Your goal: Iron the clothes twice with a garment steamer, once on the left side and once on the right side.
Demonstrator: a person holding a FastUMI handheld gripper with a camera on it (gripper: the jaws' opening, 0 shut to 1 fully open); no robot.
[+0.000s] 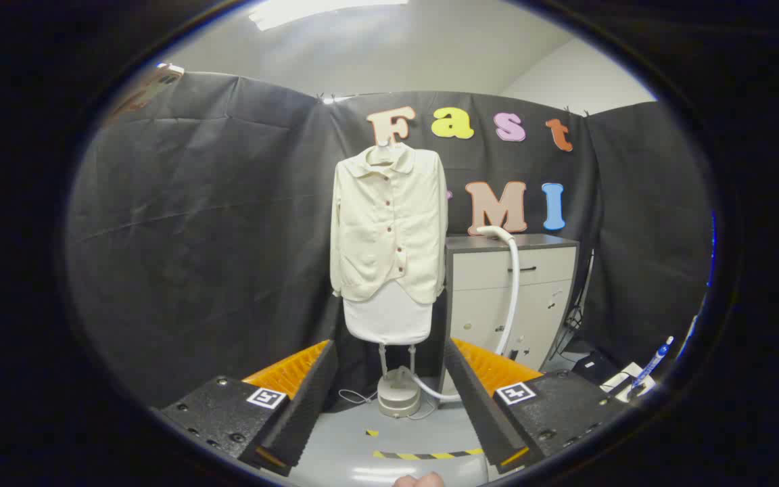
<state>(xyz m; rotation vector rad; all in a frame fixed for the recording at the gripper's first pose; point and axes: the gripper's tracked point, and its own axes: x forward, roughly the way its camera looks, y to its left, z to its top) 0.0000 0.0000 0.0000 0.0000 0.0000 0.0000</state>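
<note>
Straight ahead of the fingers, well beyond them, a cream shirt (389, 223) hangs on a hanger. It hangs flat and open so steam can reach its left side and its right side. Under the shirt is a white ironing pad (389, 321), on thin poles that go down into the steamer base (399, 394) on the floor. A white hose (512, 284) runs out of the base and loops up, and its top end rests on a grey cabinet (511, 270) beside the shirt. I think the steamer head sits up there so it is easy to grab, but I cannot see it well.

The gripper (389, 406) is spread wide and holds nothing. It looks ready to go and get the steamer first. No ironing looks done yet. A pen (653, 362) lies off to the right on some paper.
</note>
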